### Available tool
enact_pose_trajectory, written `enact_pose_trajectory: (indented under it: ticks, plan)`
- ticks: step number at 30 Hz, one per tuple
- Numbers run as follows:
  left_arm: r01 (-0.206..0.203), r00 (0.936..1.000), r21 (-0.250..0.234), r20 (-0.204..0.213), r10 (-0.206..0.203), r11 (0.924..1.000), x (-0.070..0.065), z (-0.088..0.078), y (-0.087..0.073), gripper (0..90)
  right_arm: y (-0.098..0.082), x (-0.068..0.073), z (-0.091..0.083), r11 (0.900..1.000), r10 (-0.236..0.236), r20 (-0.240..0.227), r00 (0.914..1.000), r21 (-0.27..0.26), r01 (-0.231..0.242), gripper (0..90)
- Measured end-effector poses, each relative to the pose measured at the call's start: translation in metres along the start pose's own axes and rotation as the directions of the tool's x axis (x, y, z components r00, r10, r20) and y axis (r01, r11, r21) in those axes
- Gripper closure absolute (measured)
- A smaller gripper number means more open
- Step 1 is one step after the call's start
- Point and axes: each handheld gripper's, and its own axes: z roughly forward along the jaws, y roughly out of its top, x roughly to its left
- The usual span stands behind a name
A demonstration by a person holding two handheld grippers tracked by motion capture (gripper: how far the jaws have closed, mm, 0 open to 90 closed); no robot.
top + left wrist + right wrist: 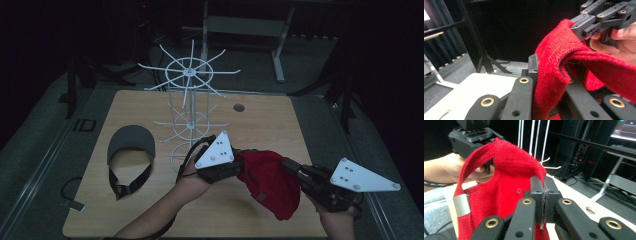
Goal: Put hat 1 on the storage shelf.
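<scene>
Between both claws — red cap (270, 182)

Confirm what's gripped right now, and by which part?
A red knitted cap, held off the table by both: left gripper shut on one edge of its fabric, right gripper shut on the opposite edge.

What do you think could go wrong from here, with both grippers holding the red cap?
Each gripper pinches only an edge of the red cap, so a pull might slip the fabric free. The white wire rack stands close behind the left gripper; a swing could snag its arms. The right gripper might stretch the knit.
</scene>
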Motion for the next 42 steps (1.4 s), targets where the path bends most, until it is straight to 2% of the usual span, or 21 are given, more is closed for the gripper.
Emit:
enact_pose_trajectory:
  ticks: [2, 3, 5, 7, 9, 11, 14, 17, 19, 22, 27, 30, 35, 37, 42]
  plan:
    - [0.016, 0.9996, 0.007, 0.022, -0.016, 0.9998, 0.002, 0.000, -0.001, 81.3, 0.000, -0.001, 0.000, 1.000, 0.001, 0.010, 0.9999, 0.002, -0.002, 88.7]
    - [0.016, 0.9997, 0.012, 0.018, -0.016, 0.9998, 0.002, 0.000, -0.002, 77.3, 0.000, -0.002, 0.001, 1.000, 0.000, 0.007, 1.0000, 0.004, 0.000, 88.7]
    - [0.016, 0.9999, 0.016, -0.006, -0.016, 0.9997, 0.002, -0.001, -0.004, 67.8, 0.001, -0.002, 0.000, 1.000, 0.002, 0.013, 0.9999, 0.004, -0.002, 88.7]
    - [0.051, 0.9985, 0.012, -0.022, -0.051, 0.9986, 0.005, -0.004, -0.006, 56.4, 0.002, -0.003, 0.000, 1.000, 0.005, 0.023, 0.9997, -0.001, -0.005, 88.7]
    - [0.054, 0.9981, 0.015, -0.031, -0.054, 0.9984, 0.006, -0.006, -0.007, 52.7, 0.003, -0.004, -0.001, 1.000, 0.009, 0.027, 0.9996, -0.001, -0.009, 88.7]
    - [0.057, 0.9968, 0.018, -0.058, -0.056, 0.9982, 0.006, -0.009, -0.009, 49.1, 0.004, -0.005, -0.002, 1.000, 0.010, 0.033, 0.9994, -0.003, -0.010, 88.7]
    - [0.051, 0.9963, 0.011, -0.069, -0.050, 0.9987, 0.005, -0.013, -0.011, 47.0, 0.005, -0.005, -0.002, 1.000, 0.013, 0.042, 0.9990, -0.004, -0.012, 88.6]
    - [0.030, 0.9936, 0.015, -0.109, -0.028, 0.9994, 0.001, -0.021, -0.012, 47.0, 0.007, -0.008, -0.004, 1.000, 0.023, 0.054, 0.9983, -0.009, -0.022, 88.7]
    - [0.039, 0.9909, 0.008, -0.129, -0.038, 0.9992, 0.001, -0.025, -0.013, 47.1, 0.008, -0.008, -0.004, 1.000, 0.022, 0.065, 0.9977, -0.011, -0.021, 88.7]
    - [0.055, 0.9829, -0.004, -0.176, -0.055, 0.9985, 0.004, -0.033, -0.014, 47.3, 0.010, -0.009, -0.006, 1.000, 0.026, 0.071, 0.9972, -0.019, -0.025, 88.7]
    - [0.095, 0.9651, -0.027, -0.242, -0.099, 0.9951, 0.008, -0.045, -0.017, 47.4, 0.014, -0.012, -0.008, 0.999, 0.039, 0.085, 0.9956, -0.028, -0.037, 88.6]
    - [0.092, 0.9583, -0.022, -0.270, -0.094, 0.9955, 0.006, -0.050, -0.020, 47.3, 0.017, -0.014, -0.008, 0.999, 0.042, 0.108, 0.9933, -0.037, -0.039, 88.6]
    - [0.093, 0.9559, -0.008, -0.279, -0.092, 0.9956, 0.000, -0.060, -0.029, 47.3, 0.023, -0.018, -0.007, 0.999, 0.043, 0.134, 0.9901, -0.037, -0.039, 88.6]
    - [0.092, 0.9513, 0.002, -0.295, -0.088, 0.9957, -0.003, -0.066, -0.035, 47.2, 0.026, -0.021, -0.007, 0.998, 0.045, 0.142, 0.9888, -0.044, -0.039, 88.6]
    - [0.115, 0.9465, 0.019, -0.306, -0.103, 0.9932, -0.006, -0.080, -0.050, 45.4, 0.039, -0.030, -0.007, 0.997, 0.051, 0.177, 0.9829, -0.061, -0.040, 88.6]
